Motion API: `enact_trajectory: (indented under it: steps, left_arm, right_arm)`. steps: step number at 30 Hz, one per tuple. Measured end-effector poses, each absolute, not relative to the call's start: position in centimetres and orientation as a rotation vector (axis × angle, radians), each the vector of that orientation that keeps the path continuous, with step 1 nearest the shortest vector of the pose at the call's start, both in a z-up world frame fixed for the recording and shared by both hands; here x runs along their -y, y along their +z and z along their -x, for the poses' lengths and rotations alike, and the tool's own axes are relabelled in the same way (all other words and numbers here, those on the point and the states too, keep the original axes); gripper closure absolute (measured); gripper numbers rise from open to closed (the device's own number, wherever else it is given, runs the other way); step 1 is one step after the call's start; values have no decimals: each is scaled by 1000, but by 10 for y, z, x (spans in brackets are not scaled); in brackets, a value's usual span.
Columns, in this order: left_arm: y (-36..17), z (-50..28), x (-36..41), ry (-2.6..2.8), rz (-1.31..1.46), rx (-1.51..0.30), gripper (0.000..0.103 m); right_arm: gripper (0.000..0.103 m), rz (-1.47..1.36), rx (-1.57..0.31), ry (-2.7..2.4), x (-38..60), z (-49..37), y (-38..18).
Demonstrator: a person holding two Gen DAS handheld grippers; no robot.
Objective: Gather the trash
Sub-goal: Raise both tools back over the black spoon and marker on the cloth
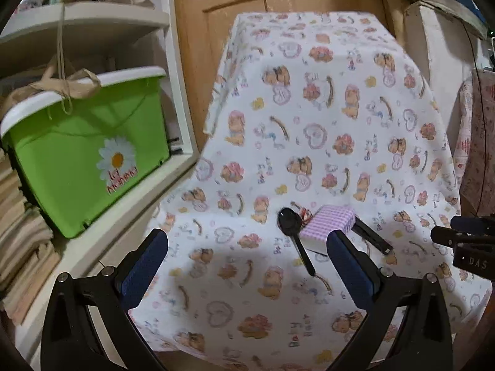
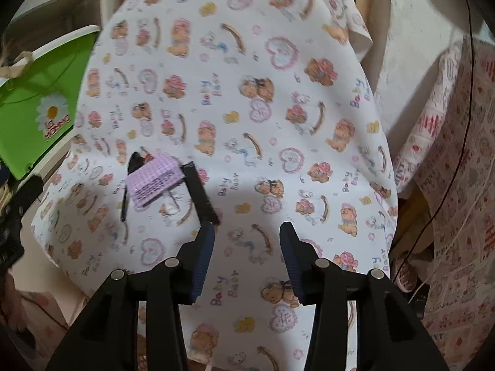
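Observation:
On the bear-print cloth lies a purple checked packet. A black plastic spoon sits at its left, and a small red-and-white wrapper is tucked between the two. A flat black strip lies at the packet's right. My left gripper stands wide open just short of the spoon and packet, holding nothing. My right gripper is half closed over bare cloth with nothing between its fingers. Its left fingertip is just short of the strip's near end.
A green bin with a white rim and a daisy sticker sits on a white shelf left of the table. A wooden door is behind it. Patterned cloth hangs at the right. Folded fabric is stacked low on the left.

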State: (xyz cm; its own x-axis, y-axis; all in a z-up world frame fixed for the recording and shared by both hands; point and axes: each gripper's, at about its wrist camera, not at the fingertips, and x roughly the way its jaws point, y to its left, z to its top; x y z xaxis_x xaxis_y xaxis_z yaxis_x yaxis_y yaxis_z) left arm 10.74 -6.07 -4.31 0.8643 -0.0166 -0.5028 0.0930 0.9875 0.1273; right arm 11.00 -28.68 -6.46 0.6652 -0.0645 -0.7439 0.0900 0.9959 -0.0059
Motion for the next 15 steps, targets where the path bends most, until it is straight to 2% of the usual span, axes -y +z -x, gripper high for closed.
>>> enact_trajectory:
  steps: [8, 12, 15]
  left_arm:
    - [-61, -126, 59, -12, -117, -579, 1]
    - [-55, -140, 62, 0, -94, -518, 1]
    - [-45, -152, 73, 17, -217, -435, 1]
  right_arm:
    - [57, -46, -860, -94, 289, -115, -70]
    - [40, -41, -838, -122, 290, -115, -67]
    - [40, -48, -832, -127, 292, -117, -65]
